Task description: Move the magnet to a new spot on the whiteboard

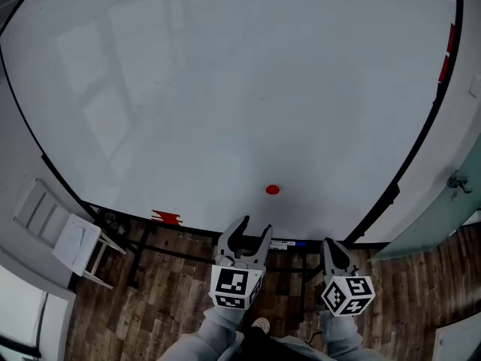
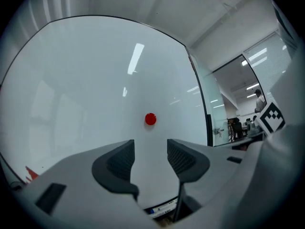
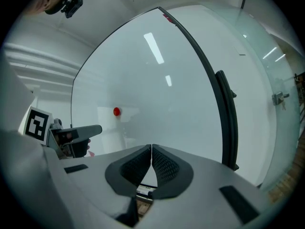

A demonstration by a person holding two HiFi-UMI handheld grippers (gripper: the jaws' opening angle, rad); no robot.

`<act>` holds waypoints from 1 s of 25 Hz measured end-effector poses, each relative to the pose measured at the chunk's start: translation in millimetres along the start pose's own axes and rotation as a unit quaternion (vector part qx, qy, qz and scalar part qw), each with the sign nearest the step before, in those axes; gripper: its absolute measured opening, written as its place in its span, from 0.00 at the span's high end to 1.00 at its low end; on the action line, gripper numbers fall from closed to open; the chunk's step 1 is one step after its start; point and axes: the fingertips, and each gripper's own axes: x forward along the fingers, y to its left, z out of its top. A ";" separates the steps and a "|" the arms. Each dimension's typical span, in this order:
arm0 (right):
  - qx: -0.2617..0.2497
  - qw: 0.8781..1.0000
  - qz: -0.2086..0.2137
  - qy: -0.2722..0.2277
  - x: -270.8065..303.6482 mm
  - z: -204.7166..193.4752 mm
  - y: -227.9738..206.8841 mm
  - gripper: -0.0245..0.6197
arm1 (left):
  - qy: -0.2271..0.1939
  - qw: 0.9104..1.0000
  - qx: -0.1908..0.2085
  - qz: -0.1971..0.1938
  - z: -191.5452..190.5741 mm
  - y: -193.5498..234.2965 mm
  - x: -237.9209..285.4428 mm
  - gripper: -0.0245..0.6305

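Note:
A small round red magnet [image 1: 272, 189] sticks low on the big whiteboard [image 1: 225, 89]. My left gripper [image 1: 249, 233] stands open just below it, jaws pointing at the board with nothing between them. In the left gripper view the magnet [image 2: 150, 119] lies straight ahead above the gap of the left gripper [image 2: 150, 152]. My right gripper [image 1: 331, 248] hangs lower right, shut and empty. In the right gripper view the right gripper [image 3: 151, 152] shows its tips touching, and the magnet [image 3: 116, 111] lies far left.
A marker tray [image 1: 285, 244] with a pen runs along the board's bottom edge. A red eraser-like piece [image 1: 166, 217] sits at the lower left edge. A white step stool [image 1: 75, 243] stands on the wooden floor at left. A glass door [image 1: 451, 201] is at right.

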 end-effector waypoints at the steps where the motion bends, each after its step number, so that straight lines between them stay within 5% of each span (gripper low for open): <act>1: 0.000 1.000 -0.002 -0.002 1.3 1.6 -0.6 0.92 | -0.001 1.000 0.012 0.001 3.2 -1.1 3.7 0.64; 6: -0.003 1.000 -0.007 -0.009 8.4 8.3 1.0 0.92 | -0.019 0.998 0.058 0.008 21.0 -4.0 19.2 0.64; 25: -0.004 1.000 -0.011 0.000 -1.2 5.9 -3.0 0.92 | -0.040 0.991 0.106 0.072 41.7 -7.2 58.9 0.65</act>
